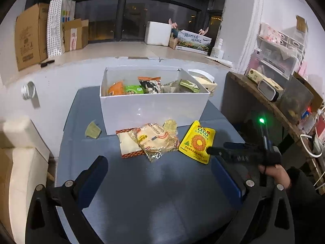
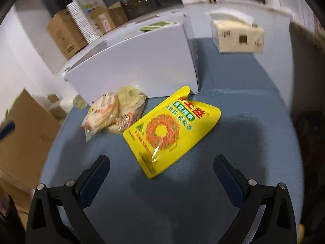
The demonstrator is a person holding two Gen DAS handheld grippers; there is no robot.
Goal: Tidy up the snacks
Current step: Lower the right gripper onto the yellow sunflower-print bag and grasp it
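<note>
Indoors, both grippers, left point(image 1: 160, 174) and right point(image 2: 161, 172), gape empty over a blue-grey table point(image 1: 162, 193) by dark windows point(image 1: 142, 16).

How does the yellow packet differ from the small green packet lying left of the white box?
The yellow packet is bright, bigger, and lies near the box's right front corner, with the right tool at its edge. The green packet is dull olive, smaller, and lies alone on the left. Both rest on the blue table, outside the white box.

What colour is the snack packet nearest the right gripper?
Bright yellow packet with an orange-red ring and green label, clearest in the right wrist view.
</note>
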